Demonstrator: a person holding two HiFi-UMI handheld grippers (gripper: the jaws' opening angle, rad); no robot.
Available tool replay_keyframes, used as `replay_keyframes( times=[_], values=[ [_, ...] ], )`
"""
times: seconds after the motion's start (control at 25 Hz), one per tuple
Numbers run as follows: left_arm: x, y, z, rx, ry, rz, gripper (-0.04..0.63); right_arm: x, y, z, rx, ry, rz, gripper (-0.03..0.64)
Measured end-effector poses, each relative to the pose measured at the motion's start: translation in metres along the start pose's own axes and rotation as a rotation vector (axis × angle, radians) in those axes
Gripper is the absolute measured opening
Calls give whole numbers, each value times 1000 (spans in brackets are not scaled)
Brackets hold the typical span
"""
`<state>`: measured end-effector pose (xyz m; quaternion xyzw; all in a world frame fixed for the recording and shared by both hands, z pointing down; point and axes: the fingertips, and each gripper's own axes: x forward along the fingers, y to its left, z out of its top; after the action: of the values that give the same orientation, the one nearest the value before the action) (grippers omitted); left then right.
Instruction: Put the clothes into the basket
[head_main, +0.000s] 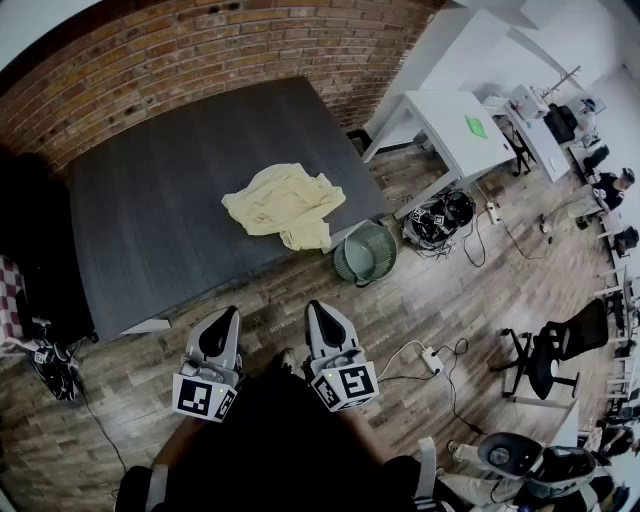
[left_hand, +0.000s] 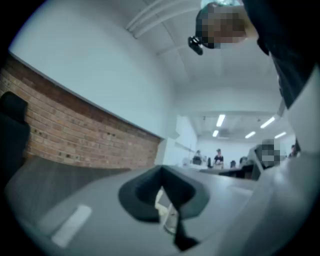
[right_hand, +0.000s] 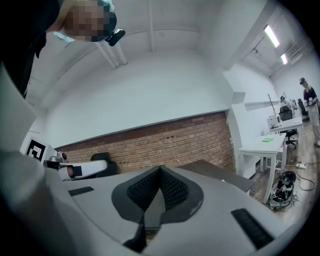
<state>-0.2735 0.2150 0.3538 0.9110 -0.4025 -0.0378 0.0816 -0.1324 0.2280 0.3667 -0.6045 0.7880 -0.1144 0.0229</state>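
The left gripper (head_main: 221, 325) and right gripper (head_main: 321, 320) are held side by side, close to the body, roughly level, jaws together and empty.

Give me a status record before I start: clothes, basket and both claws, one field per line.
garment: one pale yellow garment, crumpled on the dark table, near the corner closest to the basket
basket: green basket, upright on the wood floor beside that table corner; no clothes visible inside
left claw: left claw shut, empty, held low by the person's body, short of the table
right claw: right claw shut, empty, beside the left one
task status: not started; garment not yet in the basket
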Motion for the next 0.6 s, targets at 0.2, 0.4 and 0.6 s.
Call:
replay_keyframes(
  times=[0.2, 0.4, 0.6],
  values=[
    [2, -1, 1, 0, 1, -2, 5, 0, -2, 1, 4, -2, -1, 5],
    [2, -4, 0, 3, 5, -2, 5, -2, -3, -1, 10, -1, 1, 5],
    [5, -8, -2, 6, 9, -1, 5, -4, -7, 1, 24, -10, 7, 5]
  ],
)
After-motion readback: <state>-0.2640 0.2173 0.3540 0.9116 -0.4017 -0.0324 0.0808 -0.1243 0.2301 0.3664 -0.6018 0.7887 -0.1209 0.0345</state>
